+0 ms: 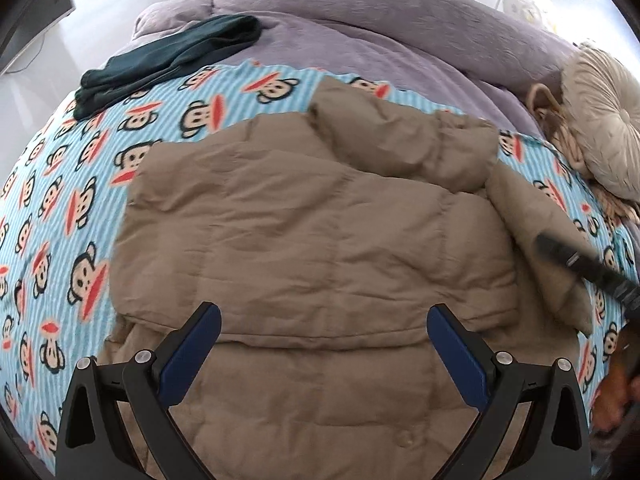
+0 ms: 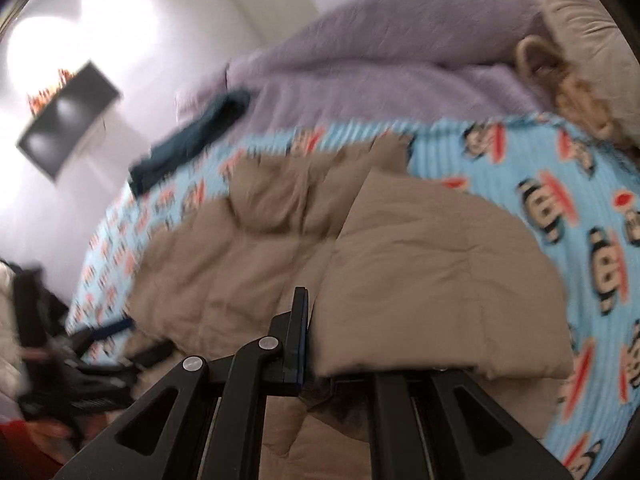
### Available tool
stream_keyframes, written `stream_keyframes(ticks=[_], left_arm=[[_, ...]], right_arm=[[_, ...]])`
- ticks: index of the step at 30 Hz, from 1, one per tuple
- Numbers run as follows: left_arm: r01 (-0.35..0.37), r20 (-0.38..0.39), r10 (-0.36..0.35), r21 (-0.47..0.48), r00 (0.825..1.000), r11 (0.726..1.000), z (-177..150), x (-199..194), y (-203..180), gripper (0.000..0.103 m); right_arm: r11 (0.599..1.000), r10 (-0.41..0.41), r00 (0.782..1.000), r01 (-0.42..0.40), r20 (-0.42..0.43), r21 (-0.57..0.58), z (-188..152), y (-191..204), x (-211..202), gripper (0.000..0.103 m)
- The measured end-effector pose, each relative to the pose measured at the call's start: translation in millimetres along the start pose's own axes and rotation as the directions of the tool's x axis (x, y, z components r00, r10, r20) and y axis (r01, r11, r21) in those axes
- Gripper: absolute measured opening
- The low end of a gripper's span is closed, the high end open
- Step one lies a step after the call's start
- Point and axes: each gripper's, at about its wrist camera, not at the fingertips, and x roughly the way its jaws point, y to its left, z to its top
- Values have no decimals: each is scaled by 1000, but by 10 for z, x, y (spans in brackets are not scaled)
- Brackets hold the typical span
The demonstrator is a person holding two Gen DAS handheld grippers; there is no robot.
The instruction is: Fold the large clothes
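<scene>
Jacket, tan and puffy, lies partly folded on the monkey-print blanket; left tool hovers with fingers apart, right tool clamps a sleeve mid-fold. Further folds likely remain.

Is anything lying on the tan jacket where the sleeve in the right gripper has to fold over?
Nothing visible does. The right gripper holds a sleeve of the tan quilted puffer jacket; the jacket's back is bare, and the open left gripper hovers over its lower part.
</scene>
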Motion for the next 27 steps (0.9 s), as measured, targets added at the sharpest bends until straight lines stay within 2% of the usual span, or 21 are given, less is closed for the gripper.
stream_keyframes(ticks=[4, 7, 8, 10, 11, 13, 15, 17, 19, 20, 21, 22, 25, 26, 27], left_arm=[[8, -3, -8, -14, 1000, 1000, -14, 81, 79, 103], [26, -5, -26, -21, 1000, 999, -25, 129, 87, 103], [32, -4, -32, -21, 999, 999, -32, 132, 84, 103], [49, 0, -49, -23, 999, 999, -26, 145, 84, 103], [57, 1, -57, -25, 998, 998, -17, 153, 91, 103], [77, 5, -77, -37, 997, 996, 11, 178, 122, 103], [115, 1, -115, -75, 993, 991, 53, 221, 200, 103], [166, 4, -167, -122, 986, 979, 91, 247, 296, 103], [215, 16, -215, -156, 976, 964, 117, 247, 385, 103], [240, 25, -239, -171, 971, 956, 137, 240, 437, 103], [268, 36, -266, -185, 963, 946, 157, 228, 499, 103], [297, 47, -294, -194, 955, 935, 179, 213, 560, 103], [391, 68, -386, -216, 920, 895, 232, 190, 686, 103], [427, 74, -421, -227, 904, 875, 252, 189, 718, 103], [475, 77, -471, -240, 879, 846, 280, 199, 756, 103]], right_arm=[[998, -27, 994, 34, -103, 59, -116, -90, 378, 9], [988, -28, 987, 52, -159, 149, -229, -233, 467, 17], [983, -15, 987, 43, -157, 178, -232, -262, 436, 24], [972, 8, 990, 25, -140, 233, -248, -322, 297, 46], [965, 15, 993, 16, -114, 263, -262, -363, 179, 62], [944, 32, 999, -16, -42, 328, -304, -472, -66, 66], [906, 28, 999, -33, 19, 423, -340, -631, -232, 66], [842, 18, 997, -52, 69, 538, -361, -857, -306, 64], [772, 12, 995, -70, 95, 632, -352, -1089, -303, 26], [756, 13, 995, -73, 97, 650, -304, -1125, -259, 7], [755, 10, 995, -70, 96, 651, -256, -1133, -227, 7], [776, 6, 995, -70, 103, 627, -194, -1073, -216, 7], [906, -6, 994, -41, 110, 420, 43, -516, -172, 7], [935, 2, 995, -38, 103, 352, 78, -334, -146, 7], [964, 21, 996, -42, 84, 263, 106, -93, -92, 7]])
